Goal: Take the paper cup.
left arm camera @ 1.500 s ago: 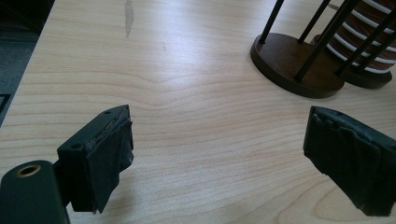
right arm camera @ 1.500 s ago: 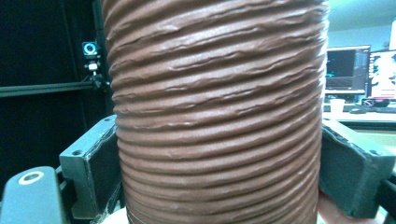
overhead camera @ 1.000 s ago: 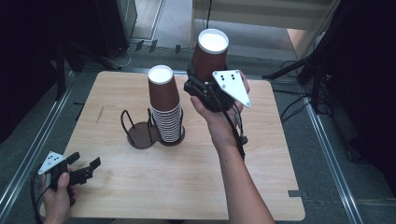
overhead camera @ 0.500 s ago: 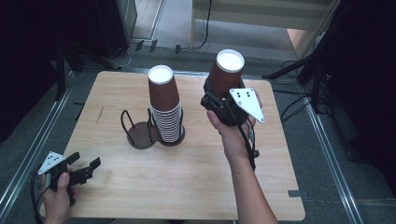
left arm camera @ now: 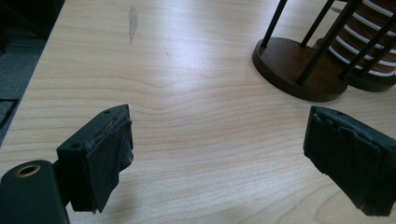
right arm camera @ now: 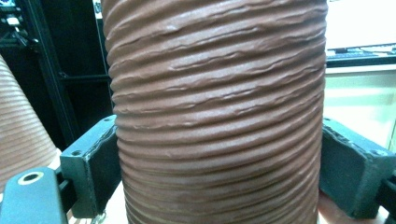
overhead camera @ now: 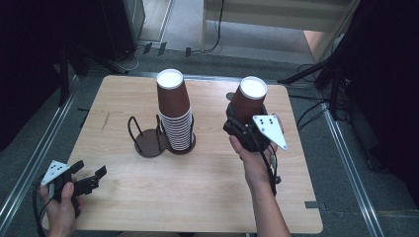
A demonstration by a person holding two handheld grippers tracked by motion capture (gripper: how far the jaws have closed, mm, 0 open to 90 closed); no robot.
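At the table's (overhead camera: 207, 197) near left corner, the left gripper (overhead camera: 94, 178) rests low in the person's hand, its fingers (left arm camera: 100, 161) spread wide over bare wood with nothing between them. Mid-table, a stack of brown cups (overhead camera: 175, 116) stands upside down in a dark wire holder (overhead camera: 148, 140). To the right, the right gripper (overhead camera: 242, 123) clamps one upturned ribbed brown cup (overhead camera: 248, 101), a finger (right arm camera: 88, 161) pressed against each side, above the table's right half.

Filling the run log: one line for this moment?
right tongs: shut on brown cup, upside down | left tongs: open, empty | cup stack: in holder | table
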